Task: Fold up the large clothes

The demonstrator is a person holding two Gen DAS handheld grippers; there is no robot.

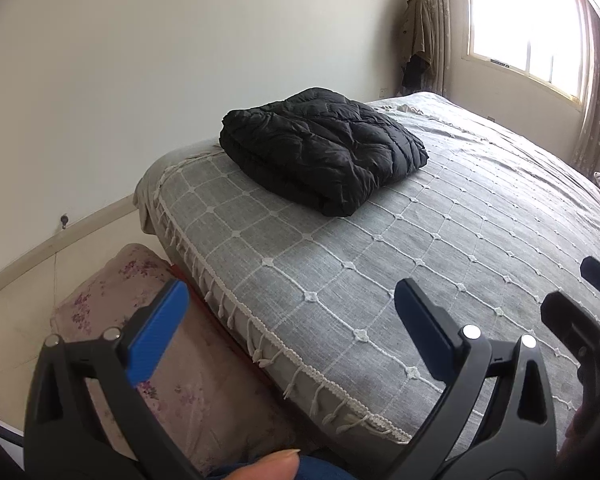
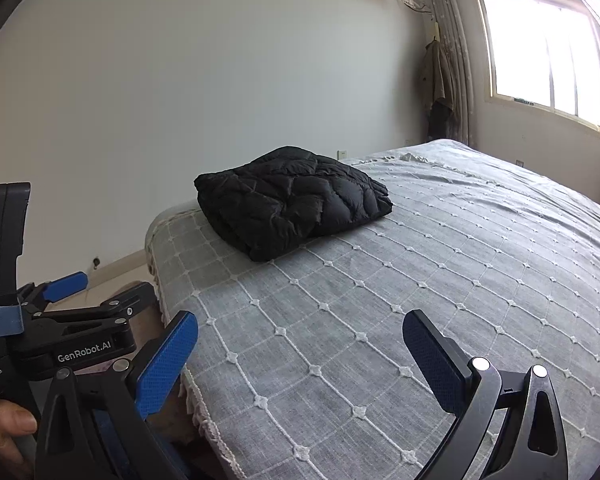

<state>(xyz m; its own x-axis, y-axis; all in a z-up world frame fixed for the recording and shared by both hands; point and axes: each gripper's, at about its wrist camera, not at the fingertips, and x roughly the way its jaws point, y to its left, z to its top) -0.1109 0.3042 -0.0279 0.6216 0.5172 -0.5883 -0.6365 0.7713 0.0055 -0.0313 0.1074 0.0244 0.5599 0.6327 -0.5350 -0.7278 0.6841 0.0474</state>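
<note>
Left wrist view shows the left gripper [image 1: 288, 316] with its blue pads spread wide and nothing between them, held low over the near edge of a bed. The right gripper [image 2: 300, 344] is likewise wide apart and empty, just beside the left one. The black quilted down jacket [image 1: 324, 148] lies well ahead of both, folded into a thick, compact bundle near the far left corner of the grey bedspread [image 1: 400, 280], with no gripper touching it.

Judging from the neat bundle, the folding looks finished or nearly so, and the step in hand appears to be standing clear. If a further tidy is wanted, the puffy fabric will likely spring back, so each gripper would do best to take a full layered edge, not a single skin, and both should move together to keep the edges aligned. A floral cushion [image 1: 112, 300] sits below the bed edge.

In the right wrist view the left gripper's body reads "GenRobot.AI", and a side label appears to read "Data Acquisition System"
</note>
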